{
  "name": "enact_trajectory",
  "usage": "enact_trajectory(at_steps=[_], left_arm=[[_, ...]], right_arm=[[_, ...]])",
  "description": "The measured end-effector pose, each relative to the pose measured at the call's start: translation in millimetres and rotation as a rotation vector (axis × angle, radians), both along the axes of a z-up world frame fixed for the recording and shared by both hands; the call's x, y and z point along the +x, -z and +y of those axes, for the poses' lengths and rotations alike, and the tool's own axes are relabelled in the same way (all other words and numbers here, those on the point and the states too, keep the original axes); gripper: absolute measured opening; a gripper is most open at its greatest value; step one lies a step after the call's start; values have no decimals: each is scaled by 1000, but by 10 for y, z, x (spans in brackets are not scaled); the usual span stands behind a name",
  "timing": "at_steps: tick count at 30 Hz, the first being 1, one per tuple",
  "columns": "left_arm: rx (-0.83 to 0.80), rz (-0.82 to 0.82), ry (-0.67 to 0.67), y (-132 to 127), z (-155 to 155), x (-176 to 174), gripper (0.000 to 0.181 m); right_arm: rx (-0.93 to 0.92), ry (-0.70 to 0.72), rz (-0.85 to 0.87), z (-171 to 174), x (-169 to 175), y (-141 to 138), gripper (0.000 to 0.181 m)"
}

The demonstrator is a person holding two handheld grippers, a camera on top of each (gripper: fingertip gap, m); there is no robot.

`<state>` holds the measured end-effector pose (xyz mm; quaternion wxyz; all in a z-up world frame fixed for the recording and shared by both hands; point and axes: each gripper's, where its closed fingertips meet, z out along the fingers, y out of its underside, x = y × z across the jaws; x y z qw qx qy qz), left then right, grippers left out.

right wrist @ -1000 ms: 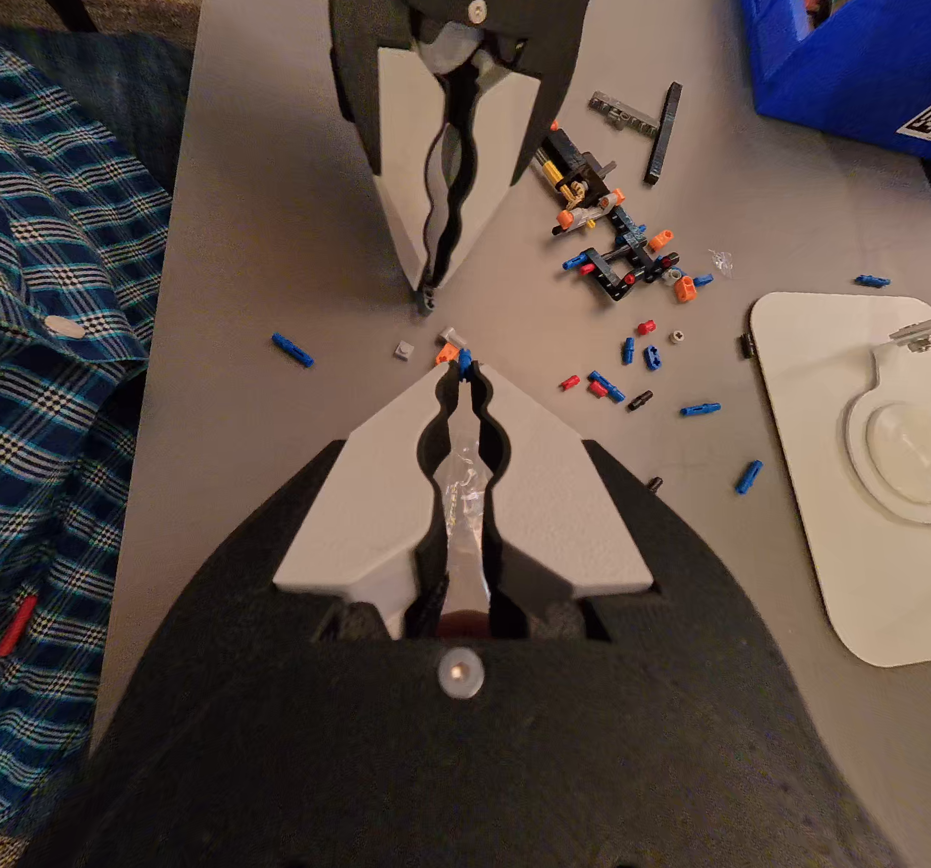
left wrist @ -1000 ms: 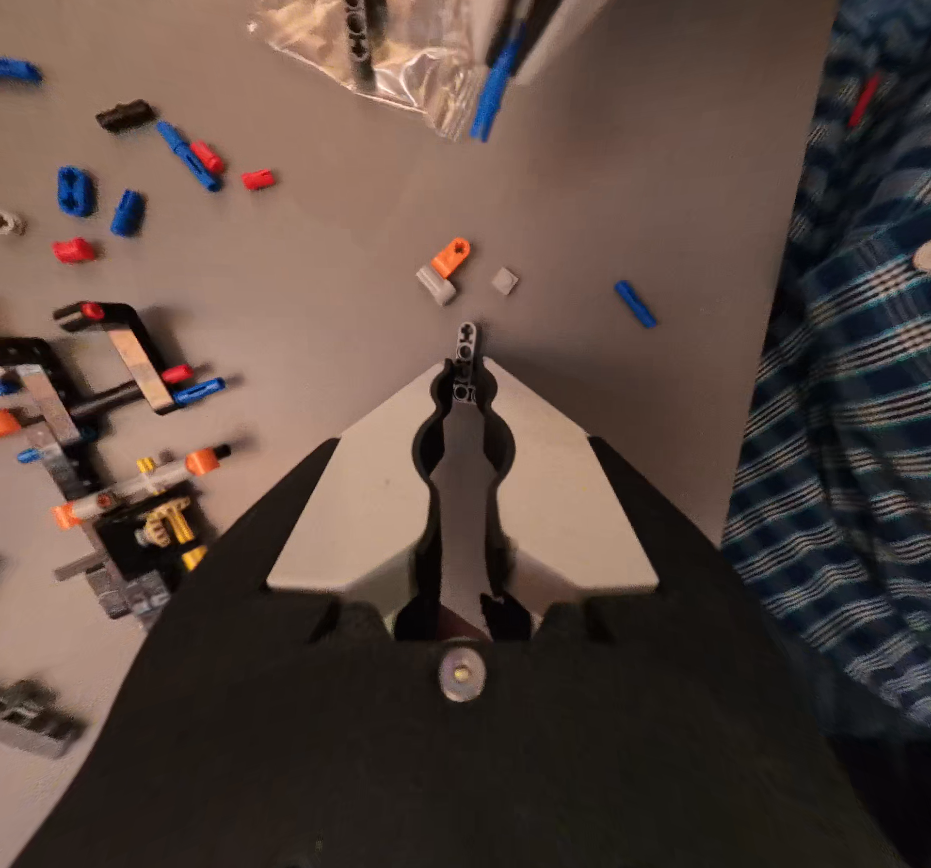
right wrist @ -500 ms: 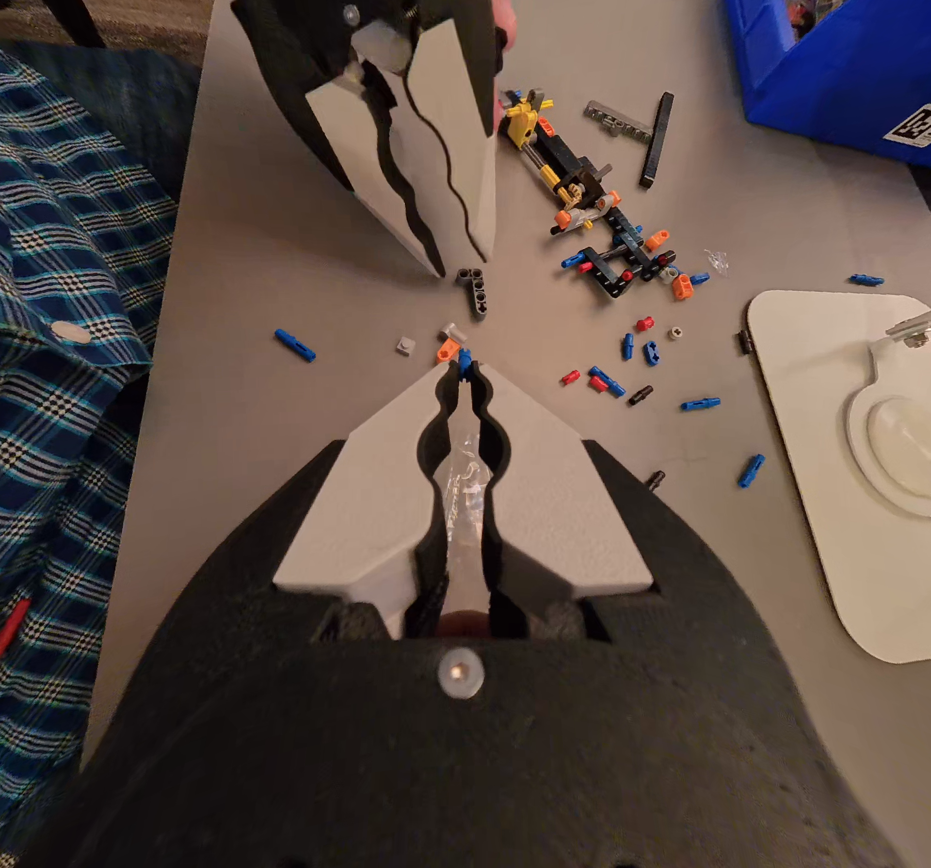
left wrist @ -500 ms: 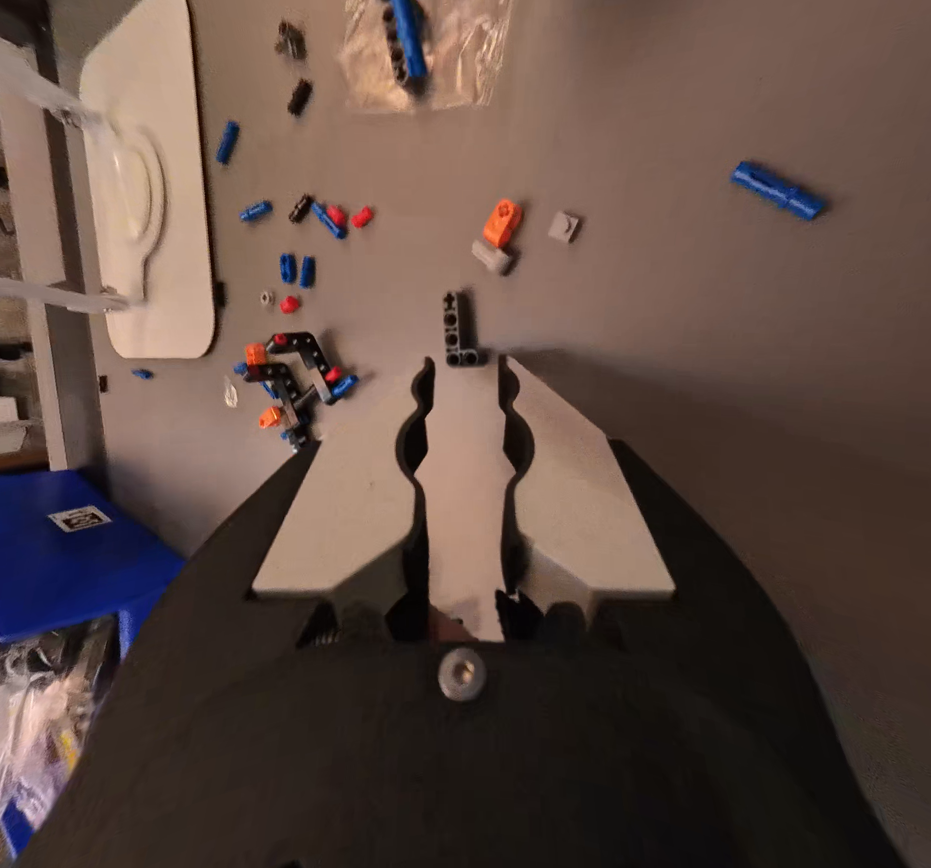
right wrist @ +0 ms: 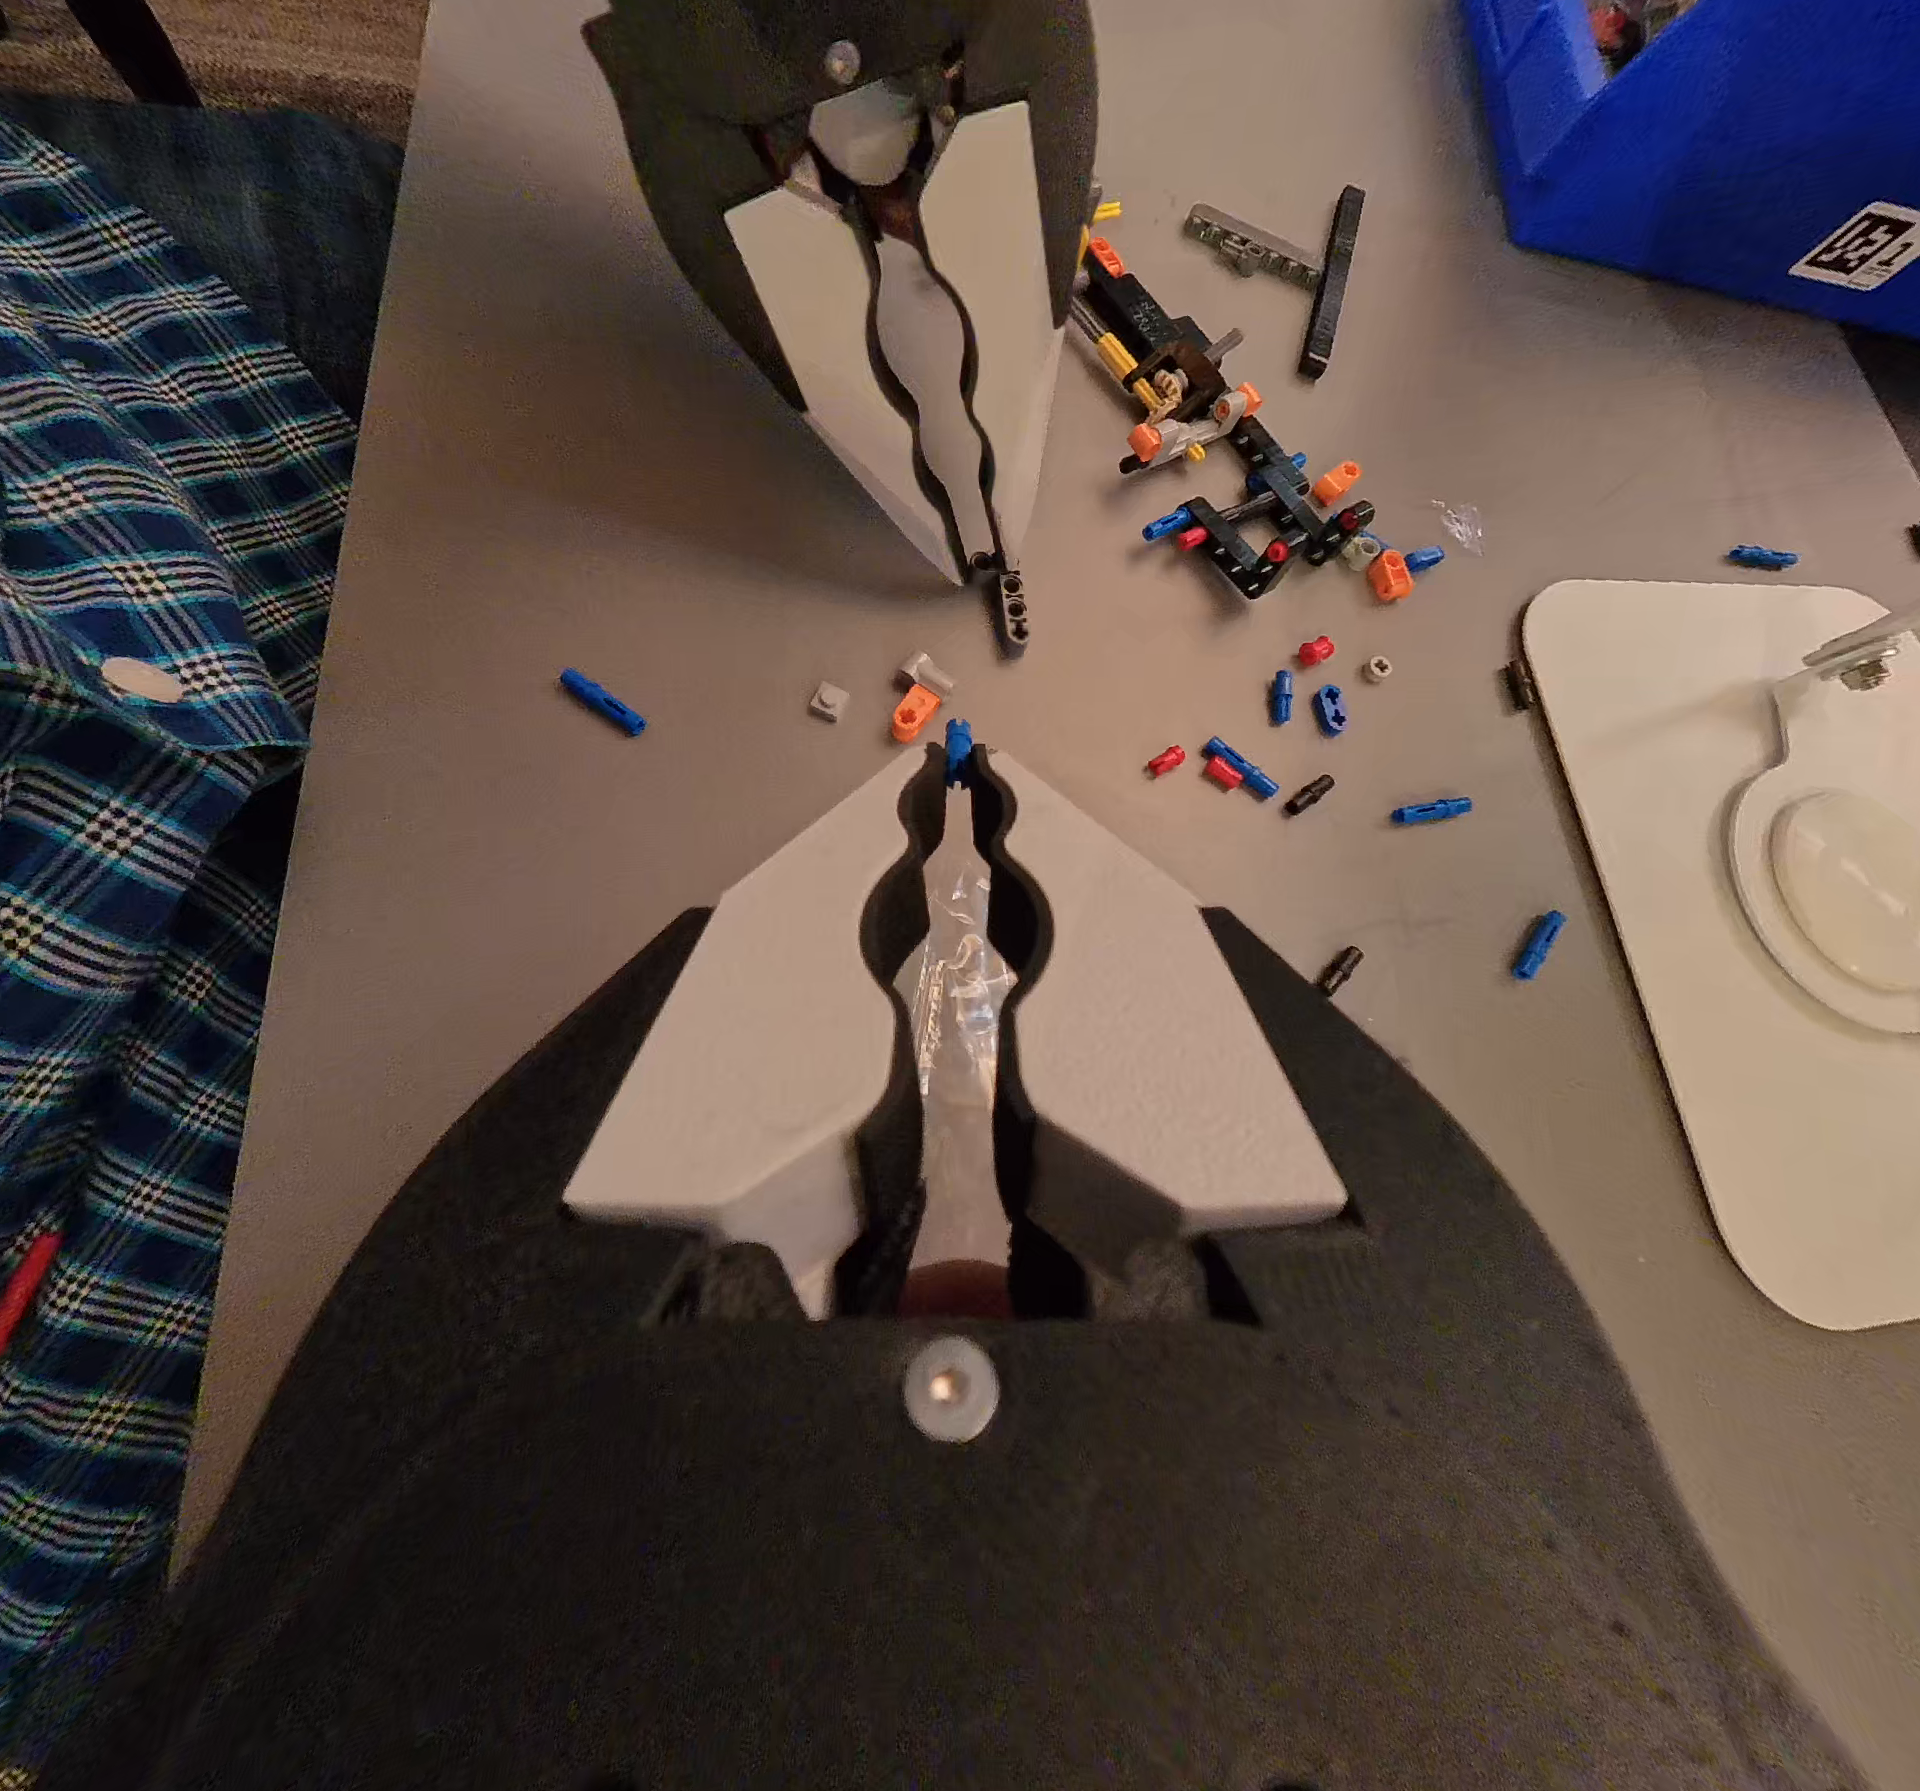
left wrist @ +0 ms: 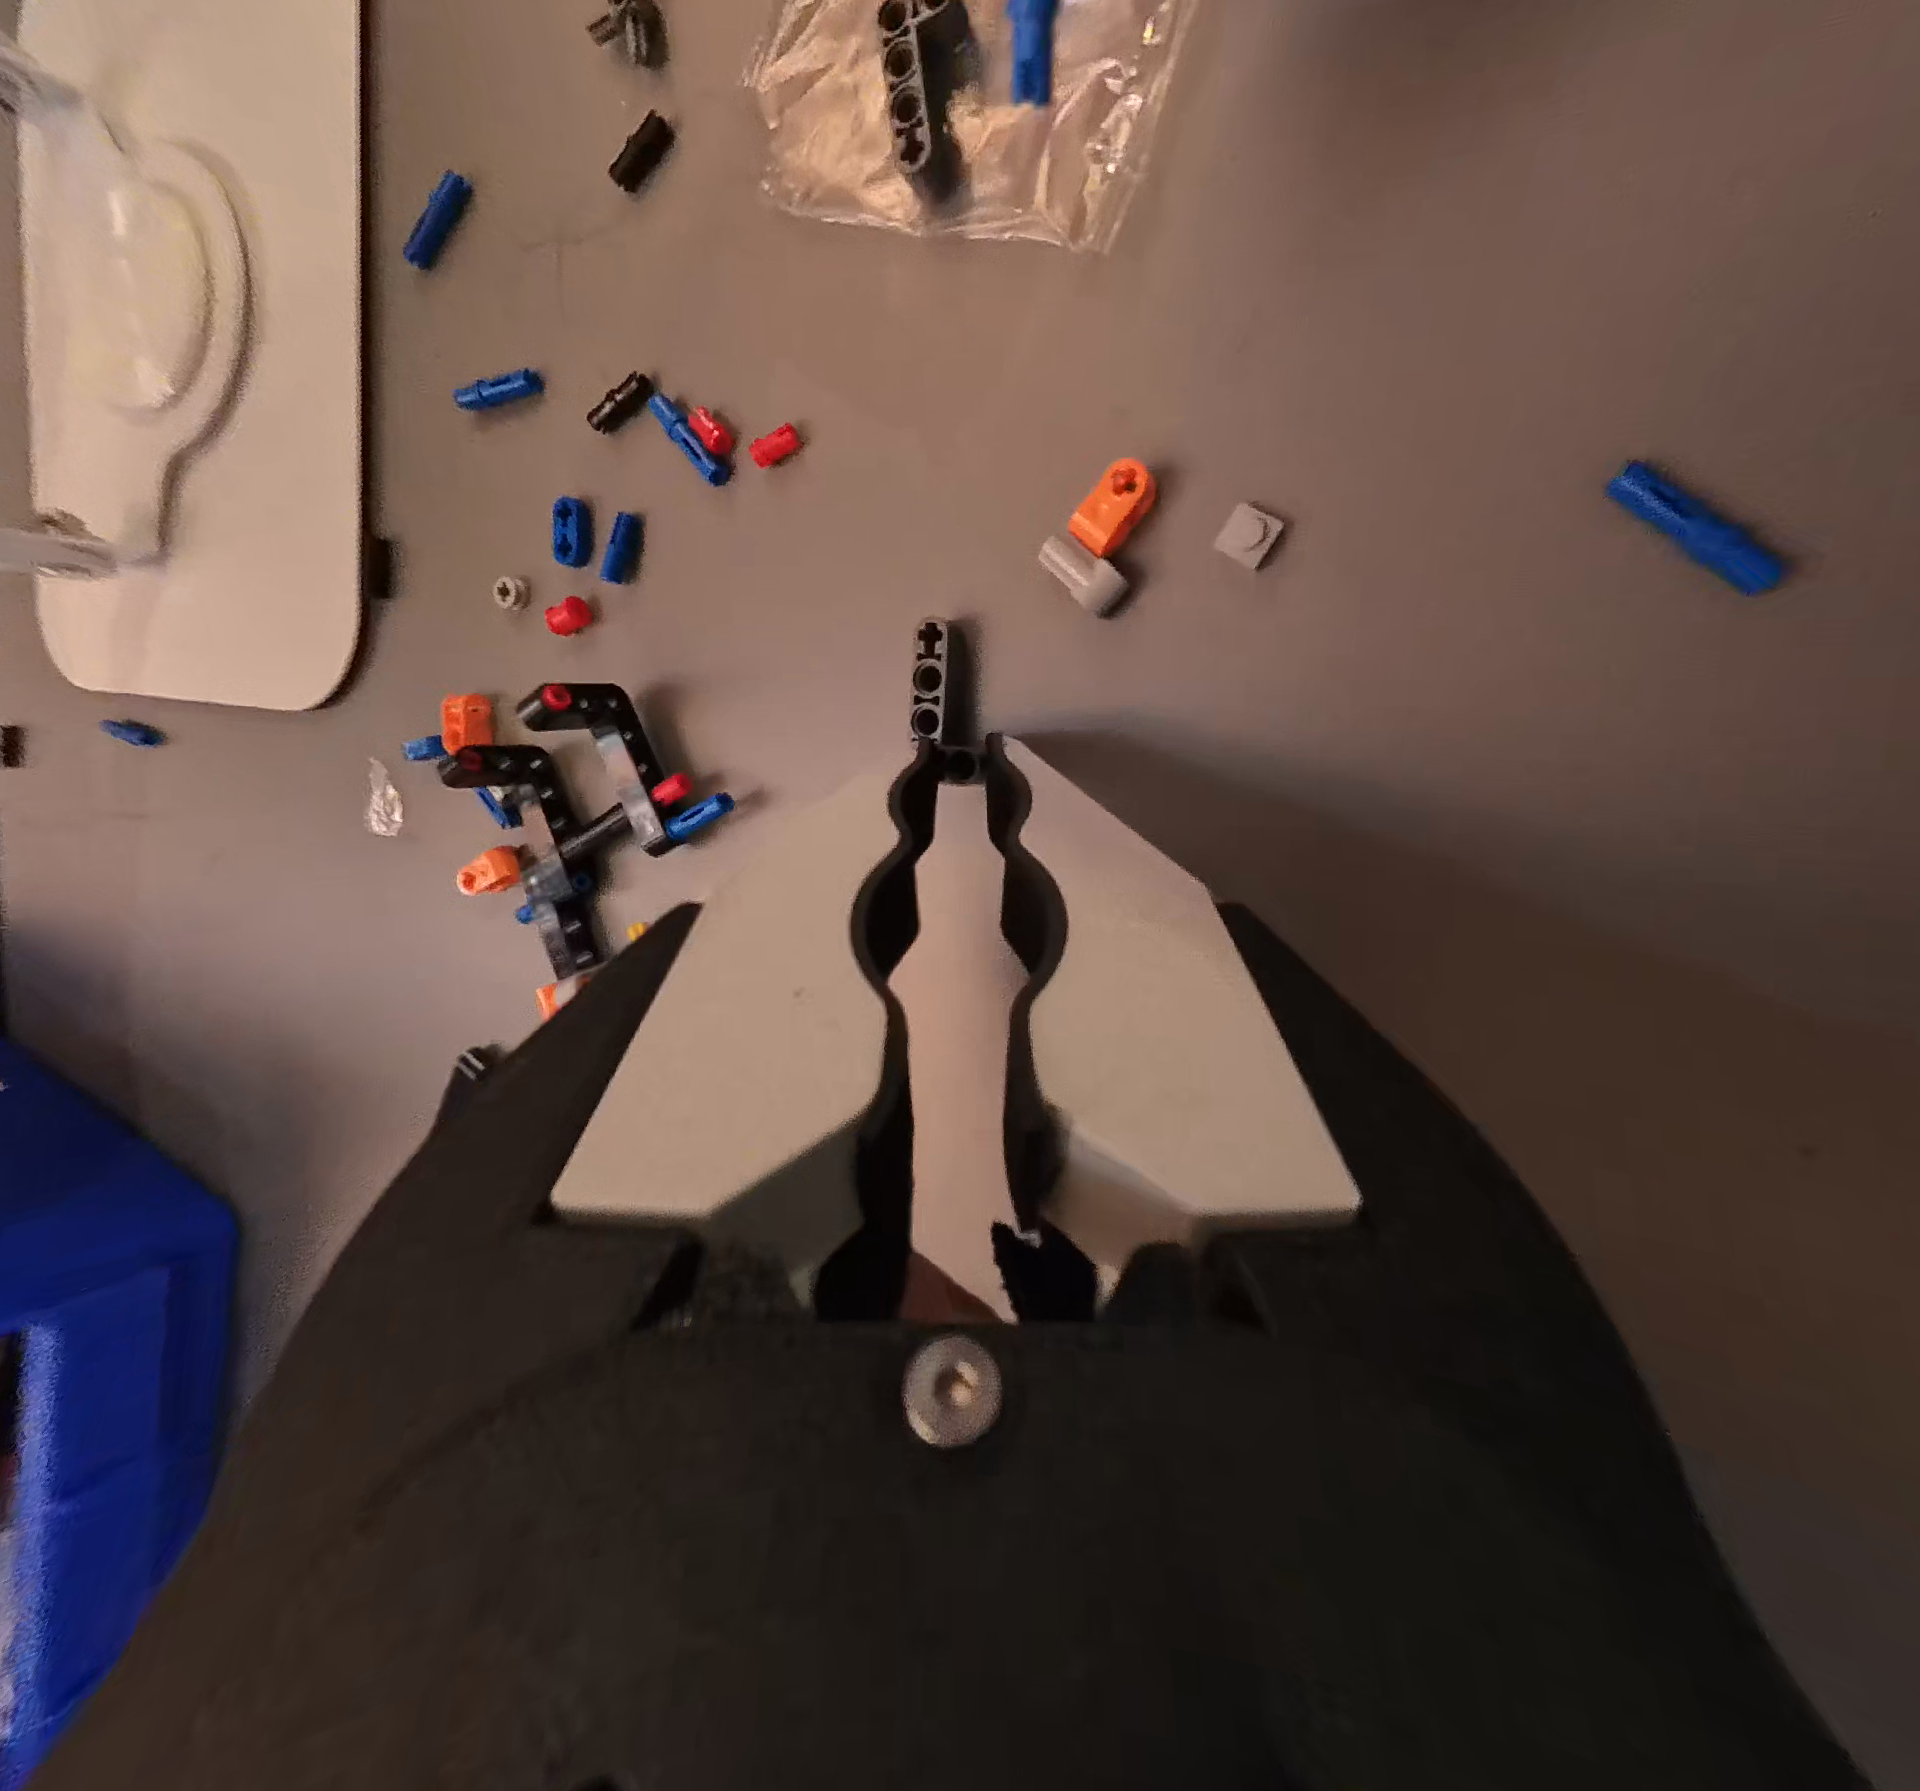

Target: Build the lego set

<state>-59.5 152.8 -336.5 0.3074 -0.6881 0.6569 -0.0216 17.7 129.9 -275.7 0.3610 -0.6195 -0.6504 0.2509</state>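
— Left wrist view: dark grey L-shaped beam [left wrist: 938,697] with round holes, flat on grey table [left wrist: 1455,339], short leg pinched by nearly closed left tongs [left wrist: 957,754].
— Right wrist view: right tongs [right wrist: 961,762] clamped on blue pin [right wrist: 958,752], just short of that beam [right wrist: 1006,603]. Blue bin [right wrist: 1704,131] clear only here; clear bag [left wrist: 977,68] spread out only in the left.

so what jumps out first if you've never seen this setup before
The two tools meet nose to nose at mid-table: the left hand-held gripper pinches the short end of a dark grey L-shaped beam, and the right hand-held gripper holds a small blue pin aimed towards it. Right of them in the right wrist view lies a half-built black, orange and yellow assembly, with a blue bin at the far corner.
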Motion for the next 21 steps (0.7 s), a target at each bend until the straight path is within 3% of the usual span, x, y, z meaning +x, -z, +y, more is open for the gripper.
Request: enact_trajectory(at_steps=[1,6,12,15,21], left_arm=[[-35,-13,-20,-4,0,4,6],[-286,-138,-137,-57,-117,54,6],[-684,-397,-279,-190,-338,169,6],[-696,-376,-339,-73,-324,103,6],[-689,-507,-491,-91,-133,31,14]], right_arm=[[0,1,0,2,3,0,2],[-7,6,7,12,29,-3,2],[-22,2,11,6,36,21,2],[-25,1,11,5,37,24,2],[-30,6,16,17,43,21,2]])
